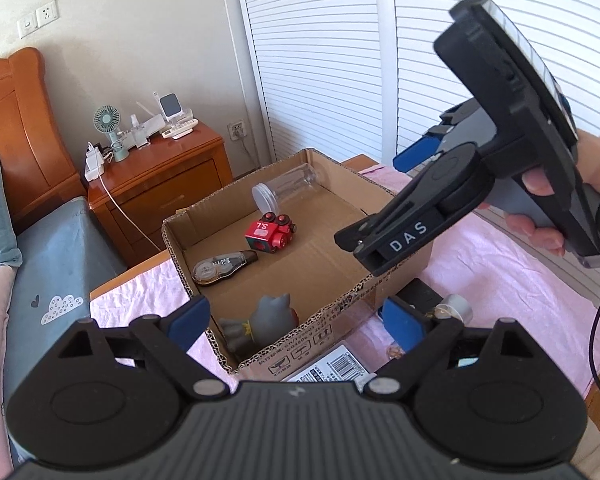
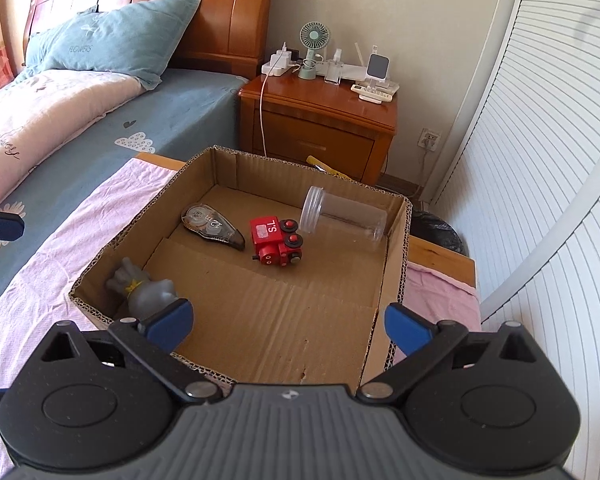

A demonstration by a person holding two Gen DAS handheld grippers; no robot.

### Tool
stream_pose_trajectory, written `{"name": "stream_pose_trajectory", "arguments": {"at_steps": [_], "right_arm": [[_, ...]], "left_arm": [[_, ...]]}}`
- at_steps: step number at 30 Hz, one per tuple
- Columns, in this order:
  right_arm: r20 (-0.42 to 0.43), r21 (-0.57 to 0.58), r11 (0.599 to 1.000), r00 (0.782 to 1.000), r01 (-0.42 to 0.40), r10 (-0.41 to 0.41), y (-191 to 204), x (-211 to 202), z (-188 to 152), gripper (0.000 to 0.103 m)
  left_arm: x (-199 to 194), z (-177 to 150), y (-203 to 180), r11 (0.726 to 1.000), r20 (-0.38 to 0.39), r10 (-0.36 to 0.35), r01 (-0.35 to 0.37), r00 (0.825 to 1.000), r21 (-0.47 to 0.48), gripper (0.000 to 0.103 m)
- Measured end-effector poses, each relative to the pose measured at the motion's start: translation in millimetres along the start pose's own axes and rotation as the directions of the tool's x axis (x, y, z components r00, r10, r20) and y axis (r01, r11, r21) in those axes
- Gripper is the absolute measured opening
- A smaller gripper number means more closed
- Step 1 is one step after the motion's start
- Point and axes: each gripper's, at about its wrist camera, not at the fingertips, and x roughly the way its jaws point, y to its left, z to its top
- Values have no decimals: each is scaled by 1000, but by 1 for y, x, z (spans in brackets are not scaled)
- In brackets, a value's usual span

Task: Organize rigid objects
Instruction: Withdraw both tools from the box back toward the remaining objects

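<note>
Hovering above the cardboard box (image 2: 396,240), both the left gripper (image 1: 296,320) and right gripper (image 2: 288,320) hold fingers spread, empty.

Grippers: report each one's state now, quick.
Left gripper: jaws open, holding nothing.
Right gripper: jaws open, holding nothing, above the cardboard box.

My left wrist camera looks down from the cardboard box's (image 1: 300,344) near corner toward the nightstand (image 1: 160,168) at 11 o'clock. My right one hovers closer above it. Both share the box interior.
</note>
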Motion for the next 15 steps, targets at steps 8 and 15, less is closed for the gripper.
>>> {"name": "stream_pose_trajectory", "arguments": {"at_steps": [8,15], "right_arm": [[41,71,997,999,-12,10,4,-38,-36,103],[52,133,991,998,11,-18,10,-58,-93,103]], "left_arm": [[-24,-23,-9,997,34,46,-44,998,-71,97],[-28,-54,-25,989,34,118,-115,992,-90,100]]}}
